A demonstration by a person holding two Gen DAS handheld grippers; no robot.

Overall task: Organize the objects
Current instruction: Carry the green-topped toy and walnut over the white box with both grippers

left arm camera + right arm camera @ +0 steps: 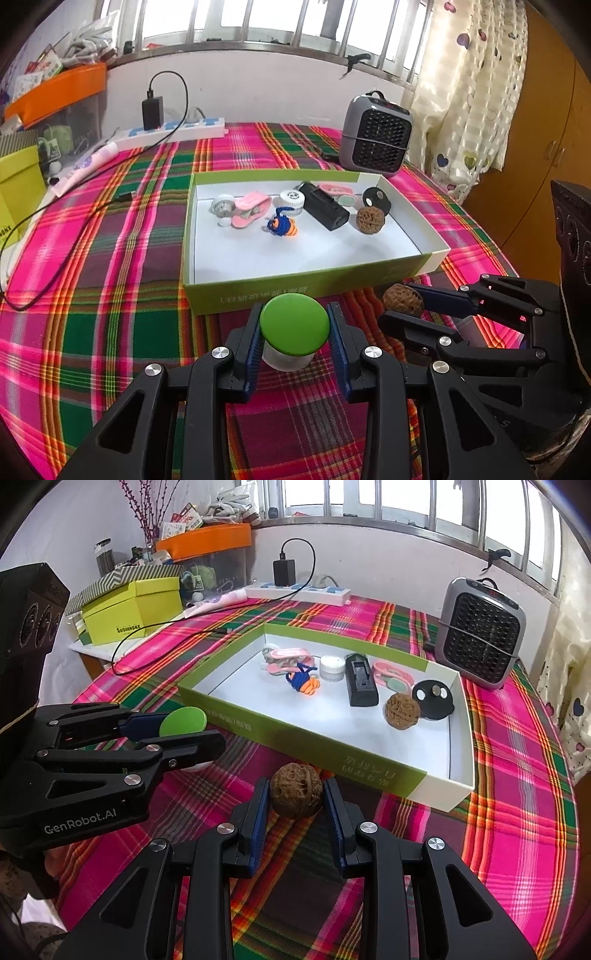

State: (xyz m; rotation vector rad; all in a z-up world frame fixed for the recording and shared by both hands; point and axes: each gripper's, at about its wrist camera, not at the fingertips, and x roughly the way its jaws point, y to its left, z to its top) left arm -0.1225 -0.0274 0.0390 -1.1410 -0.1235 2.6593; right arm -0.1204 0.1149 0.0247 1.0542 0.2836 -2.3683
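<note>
My left gripper is shut on a small white jar with a green lid, just in front of the green-and-white box. My right gripper is shut on a brown walnut, near the box's front wall. The right gripper with its walnut shows in the left wrist view; the left gripper with the green lid shows in the right wrist view. The box holds a second walnut, a black case, a white jar, pink clips, a blue-orange knot toy and a black disc.
A grey heater stands behind the box at the right. A power strip with a charger and its cable lie at the back. A yellow-green shoebox and an orange tray stand at the left. The table has a plaid cloth.
</note>
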